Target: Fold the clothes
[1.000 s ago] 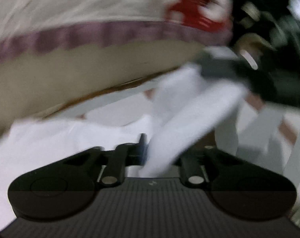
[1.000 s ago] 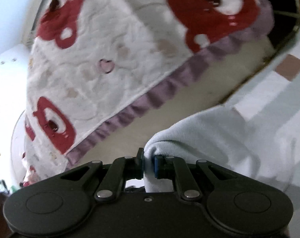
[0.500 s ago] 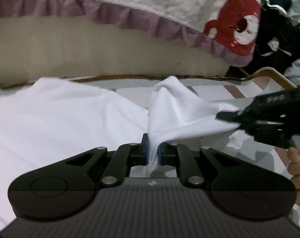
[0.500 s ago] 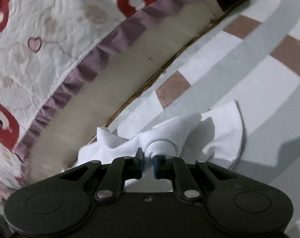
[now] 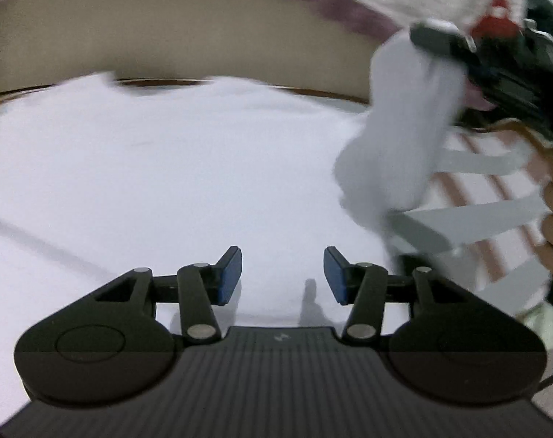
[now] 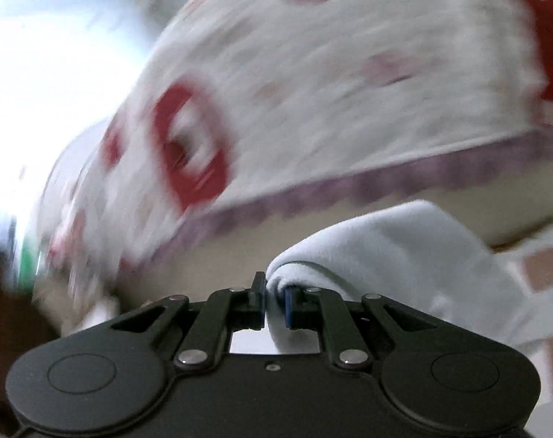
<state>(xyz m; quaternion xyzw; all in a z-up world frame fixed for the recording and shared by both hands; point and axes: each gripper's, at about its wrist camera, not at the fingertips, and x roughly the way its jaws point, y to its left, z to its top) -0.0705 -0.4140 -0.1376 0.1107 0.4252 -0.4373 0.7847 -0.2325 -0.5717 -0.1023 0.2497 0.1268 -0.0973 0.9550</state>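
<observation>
A white garment (image 5: pixel 159 168) lies spread across the floor in the left wrist view. My left gripper (image 5: pixel 283 276) is open and empty, low over the garment. My right gripper (image 6: pixel 274 304) is shut on a bunched fold of the same white garment (image 6: pixel 396 244) and holds it lifted. In the left wrist view the right gripper (image 5: pixel 426 42) shows at the upper right, with the white cloth (image 5: pixel 400 138) hanging from it. The view is blurred by motion.
A bed with a white quilt with red bear prints and a purple ruffle (image 6: pixel 313 84) stands behind the garment. Its beige base (image 5: pixel 166 25) runs along the far edge. A checked floor mat (image 5: pixel 495 189) lies to the right.
My left gripper has let go of the white cloth and opened. My right gripper has lifted its fold up and away from the floor, and both views have swung.
</observation>
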